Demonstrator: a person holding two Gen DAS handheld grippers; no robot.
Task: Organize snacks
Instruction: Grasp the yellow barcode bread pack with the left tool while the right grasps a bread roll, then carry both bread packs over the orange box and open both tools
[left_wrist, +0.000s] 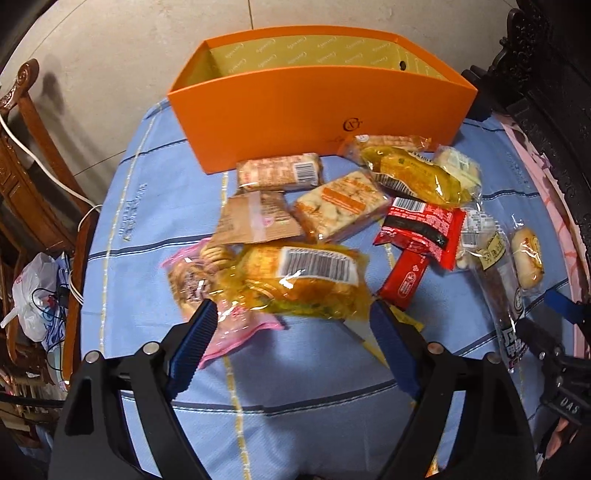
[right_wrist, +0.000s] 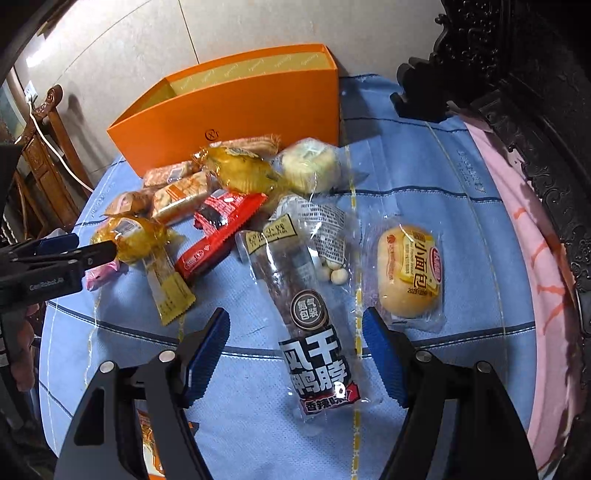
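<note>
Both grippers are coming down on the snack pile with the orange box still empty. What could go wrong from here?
1. The left gripper, open, straddles the yellow bun pack, which overlaps the pink cookie pack; closing may pinch both.
2. The right gripper, open, brackets the long duck-neck pouch; its slick film could slip out.
3. The orange box is tall-walled and packs lie against its front, so a low carry could knock it.

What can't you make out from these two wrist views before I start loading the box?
- orange box floor: both views, hidden by its near wall.
- pink packet: left wrist view, partly under the yellow packet and a blue pad.
- orange-printed packet: right wrist view, hidden behind the right gripper body.
- snacks behind the red packet: overlapped, count unclear.
- left gripper jaws open, contact with the packets unclear.
</note>
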